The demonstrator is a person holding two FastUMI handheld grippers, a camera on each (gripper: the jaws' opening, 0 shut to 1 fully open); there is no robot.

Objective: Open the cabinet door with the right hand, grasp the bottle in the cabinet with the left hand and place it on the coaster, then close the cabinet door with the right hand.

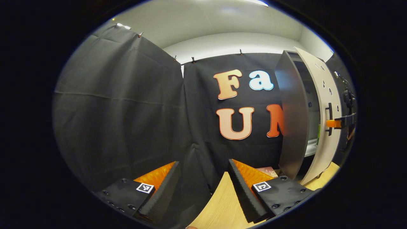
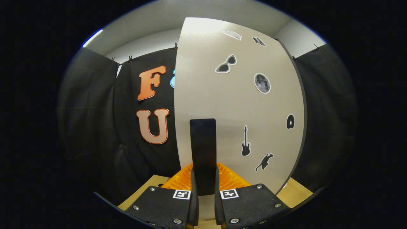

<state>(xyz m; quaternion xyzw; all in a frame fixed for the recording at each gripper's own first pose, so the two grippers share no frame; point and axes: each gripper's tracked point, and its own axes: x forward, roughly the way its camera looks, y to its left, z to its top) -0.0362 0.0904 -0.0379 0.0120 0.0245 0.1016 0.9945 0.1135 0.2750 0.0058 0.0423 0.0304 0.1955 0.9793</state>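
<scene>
Pale cabinet door [image 2: 235, 105] is standing ajar, its dark handle [image 2: 203, 149] pinched by the right gripper [image 2: 203, 190]. Left gripper [image 1: 203, 187] is waiting spread wide over the bench [image 1: 222, 203]. Bottle [image 1: 318, 134], just a green sliver inside, probably light and slick; grip mid-body.

You face black cloth walls [image 1: 127, 105] clipped along the top, white wall [image 1: 229, 43] and ceiling [image 1: 203, 19] above, a ceiling light [image 2: 92, 37] glowing upper left, and a pale wooden table [image 1: 222, 203] below your claw.
</scene>
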